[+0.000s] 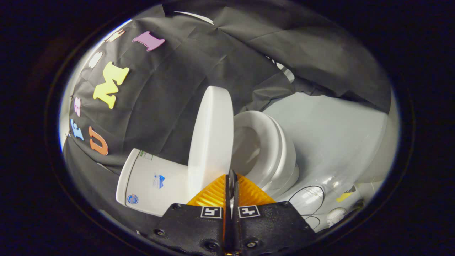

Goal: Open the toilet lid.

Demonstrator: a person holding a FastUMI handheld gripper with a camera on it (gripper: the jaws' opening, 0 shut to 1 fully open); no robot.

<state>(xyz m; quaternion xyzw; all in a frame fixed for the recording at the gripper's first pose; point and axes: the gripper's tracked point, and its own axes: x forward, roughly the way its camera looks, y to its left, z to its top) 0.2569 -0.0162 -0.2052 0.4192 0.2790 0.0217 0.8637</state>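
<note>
**White toilet, lid raised — claw closed at lid edge**

Item 1: toilet lid (210,138). White, smooth, standing up on edge and swung clear of the seat. It rises just ahead of the claw and leans toward the tank.

Item 2: toilet seat (261,147). White ring, lying on the bowl, its opening exposed beside the raised lid. Bowl rim shows in stacked layers beneath it.

Item 3: tank (151,183). White, boxy, on the far side of the lid from the seat, bearing small blue stickers; the camera is rolled, so the toilet appears tipped sideways.

Item 4: claw (231,183). Fingers (213,193) drawn together, ribbed pads meeting with only a thin seam between them. The tips sit at the lid's lower edge, between lid and seat; whether they touch the lid cannot be told. Nothing is seen clamped between them.

Item 5: floor (320,142). Pale, glossy, beyond the bowl. A thin black cable (308,199) loops across it near the claw.

Item 6: black cloth (185,81). Creased, hanging behind the toilet.
</note>
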